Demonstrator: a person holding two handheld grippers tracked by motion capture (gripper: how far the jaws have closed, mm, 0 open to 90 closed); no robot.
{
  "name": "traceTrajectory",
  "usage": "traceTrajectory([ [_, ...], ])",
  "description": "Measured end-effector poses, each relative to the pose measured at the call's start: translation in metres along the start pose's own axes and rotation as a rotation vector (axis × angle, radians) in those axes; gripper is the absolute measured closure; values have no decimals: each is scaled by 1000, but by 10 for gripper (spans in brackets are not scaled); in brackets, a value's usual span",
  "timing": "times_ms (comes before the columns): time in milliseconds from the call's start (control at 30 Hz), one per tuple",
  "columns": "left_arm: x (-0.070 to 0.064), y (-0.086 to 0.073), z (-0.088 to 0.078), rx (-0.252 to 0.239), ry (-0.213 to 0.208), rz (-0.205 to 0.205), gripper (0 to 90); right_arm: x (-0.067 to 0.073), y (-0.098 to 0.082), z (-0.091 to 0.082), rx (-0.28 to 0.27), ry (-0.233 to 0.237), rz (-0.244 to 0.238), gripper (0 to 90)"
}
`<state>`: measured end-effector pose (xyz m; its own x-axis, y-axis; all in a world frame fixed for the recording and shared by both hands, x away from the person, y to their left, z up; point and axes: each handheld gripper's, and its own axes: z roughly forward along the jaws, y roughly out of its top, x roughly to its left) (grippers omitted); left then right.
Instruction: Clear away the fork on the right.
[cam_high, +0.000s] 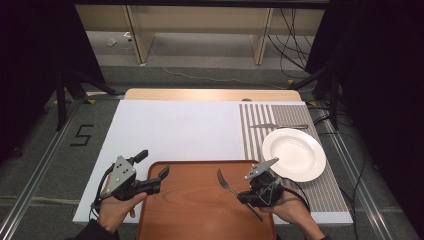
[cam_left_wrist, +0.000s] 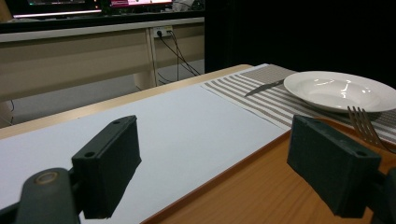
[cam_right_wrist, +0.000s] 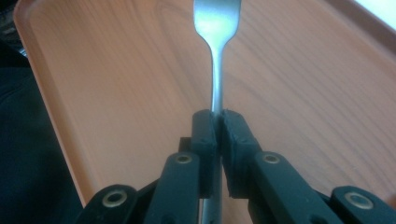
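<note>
My right gripper (cam_high: 243, 196) (cam_right_wrist: 218, 122) is shut on the handle of a metal fork (cam_high: 226, 183) (cam_right_wrist: 217, 28). It holds the fork over the right part of a brown wooden tray (cam_high: 190, 205) (cam_right_wrist: 116, 70), tines pointing away toward the upper left. At the tray's left corner my left gripper (cam_high: 153, 164) (cam_left_wrist: 219, 172) stands open with nothing between its jaws. A white plate (cam_high: 294, 154) (cam_left_wrist: 341, 91) lies on the striped placemat (cam_high: 252, 135) to the right. A knife (cam_high: 277, 126) (cam_left_wrist: 264, 87) lies on the mat just beyond the plate.
A white sheet (cam_high: 175, 130) covers the table's left and middle. The tray sits at the near edge. Beyond the table stand wooden furniture legs (cam_high: 137, 35) and loose cables (cam_high: 295, 45) on the floor.
</note>
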<state>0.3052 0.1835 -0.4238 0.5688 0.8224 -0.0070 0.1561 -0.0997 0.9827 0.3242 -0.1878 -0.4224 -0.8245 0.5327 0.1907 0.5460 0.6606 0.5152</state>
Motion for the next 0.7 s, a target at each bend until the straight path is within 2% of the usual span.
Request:
traceTrajectory([
  [700,0,0,0,0,1,-2,166,-1,-11,14,125,-22,23,845],
])
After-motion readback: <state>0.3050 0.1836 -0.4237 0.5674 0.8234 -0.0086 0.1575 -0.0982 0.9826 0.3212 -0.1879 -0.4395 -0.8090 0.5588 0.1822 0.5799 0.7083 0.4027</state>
